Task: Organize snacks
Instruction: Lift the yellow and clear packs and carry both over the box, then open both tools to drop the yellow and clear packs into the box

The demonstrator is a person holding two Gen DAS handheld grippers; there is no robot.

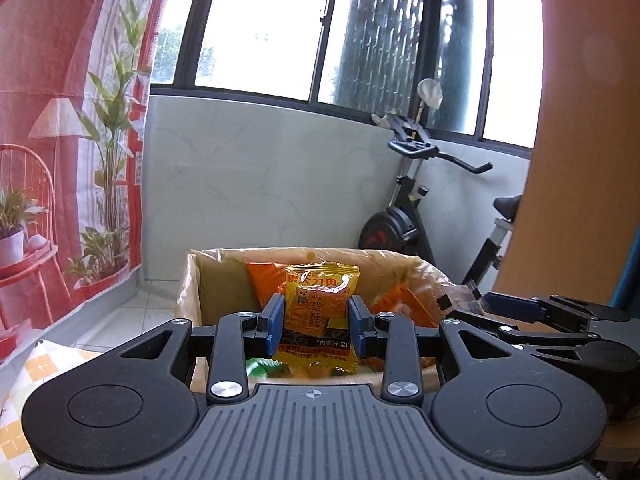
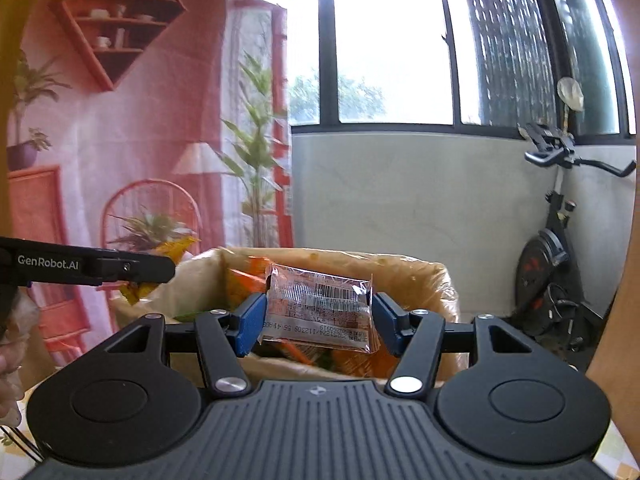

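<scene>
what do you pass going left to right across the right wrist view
left gripper → lined cardboard box with the right gripper shut on a barcoded snack packet in front of it → exercise bike

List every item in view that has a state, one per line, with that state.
Left tongs: shut on the yellow snack packet.
Yellow snack packet: held upright, above the box.
Right tongs: shut on the clear-backed packet.
Clear-backed packet: held with barcode side showing.
Cardboard box: open, plastic-lined, holding snack packets.
</scene>
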